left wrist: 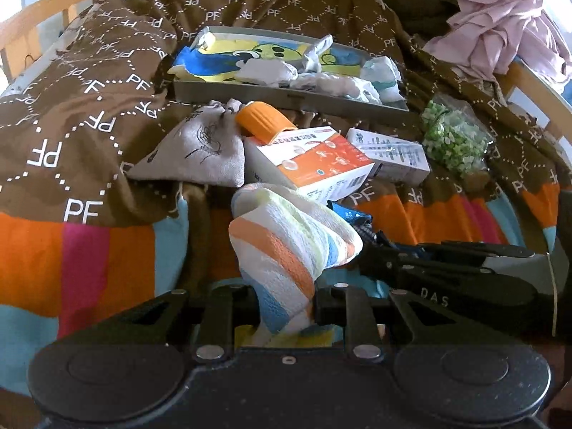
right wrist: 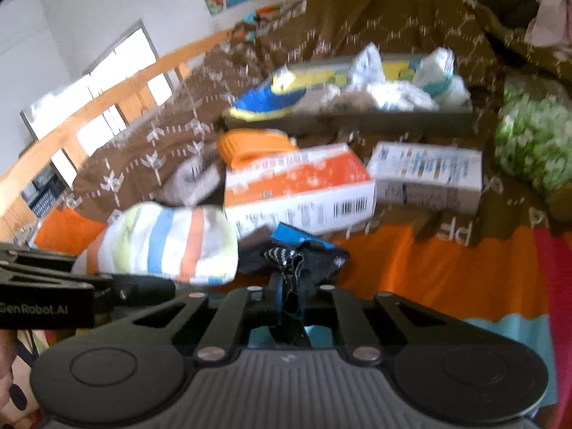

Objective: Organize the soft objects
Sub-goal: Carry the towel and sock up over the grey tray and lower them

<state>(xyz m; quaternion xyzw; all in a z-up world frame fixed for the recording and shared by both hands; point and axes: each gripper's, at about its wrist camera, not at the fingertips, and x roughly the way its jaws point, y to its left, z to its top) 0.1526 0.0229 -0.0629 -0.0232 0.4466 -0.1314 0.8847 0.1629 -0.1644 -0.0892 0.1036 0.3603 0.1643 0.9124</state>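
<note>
On the bed [left wrist: 89,250], the grey tray [left wrist: 286,102] already brims with soft items, so additions could spill. The left gripper [left wrist: 286,307] has its jaws clamped on the striped towel [left wrist: 293,236], whose loose end may snag the 2 cardboard boxes [left wrist: 314,161]; the right gripper [right wrist: 286,307] pinches only an edge of the dark patterned cloth [right wrist: 304,257], which may slip.

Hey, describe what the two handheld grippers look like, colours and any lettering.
Both are matte black. The left gripper has flat angular linkage arms with silver rivets and round discs on its body. The right gripper matches, with a ribbed grey panel. Side-on, white lettering reads "DAS" and "GenRobot.AI".
</note>
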